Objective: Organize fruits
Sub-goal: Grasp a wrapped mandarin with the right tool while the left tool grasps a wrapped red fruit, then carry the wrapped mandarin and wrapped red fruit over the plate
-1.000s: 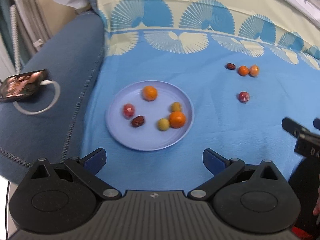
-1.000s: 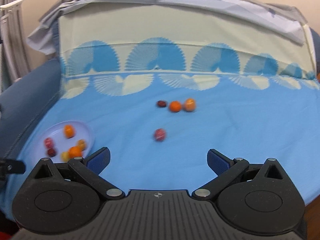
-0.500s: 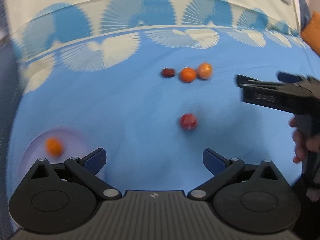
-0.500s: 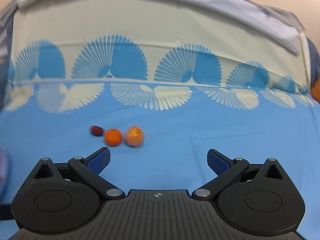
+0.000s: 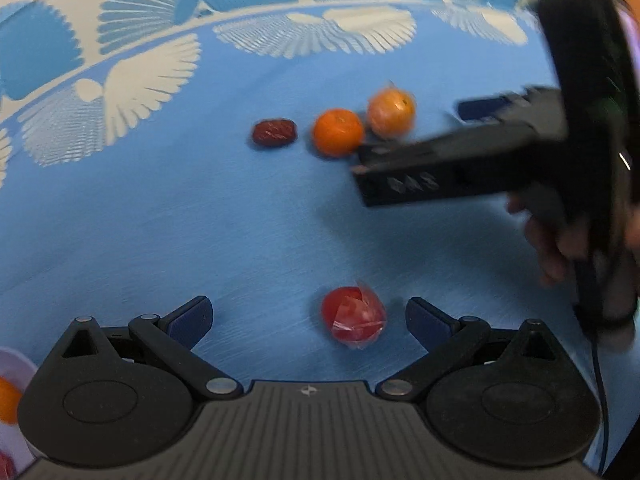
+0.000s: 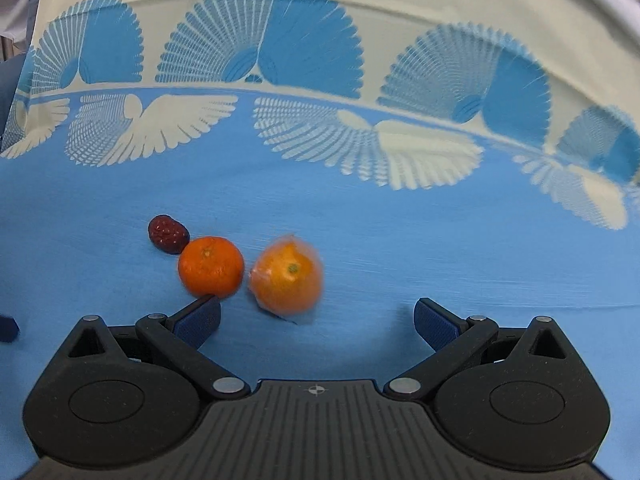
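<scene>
From the left wrist camera, the left gripper [image 5: 307, 316] has its jaws spread wide and empty, with a red fruit [image 5: 353, 317] in clear wrap sitting on the blue cloth [image 5: 160, 220] right between the tips, a bit closer to the right-hand finger. Further out there's a dark red date [image 5: 274, 132], an orange [image 5: 338, 131] and a second, paler wrapped orange [image 5: 391, 111] lined up in a row, and the right gripper [image 5: 464, 136] pokes in from the right beside them; its jaws look parted, but it's blurry. A sliver of the plate [image 5: 16, 368] with fruit on it shows in the bottom-left corner. From the right wrist camera, the right gripper [image 6: 317, 317] is wide open and holding nothing, the wrapped orange [image 6: 287, 275] sits just ahead between the fingers, and the plain orange [image 6: 211, 266] sits just above the left finger, with the date [image 6: 168, 234] behind it. Looks to me like both hands are lining up a grab. Next I'd guess each one drops a touch and squeezes gently, since that wrap looks slippery, then carries its fruit over to the plate.
</scene>
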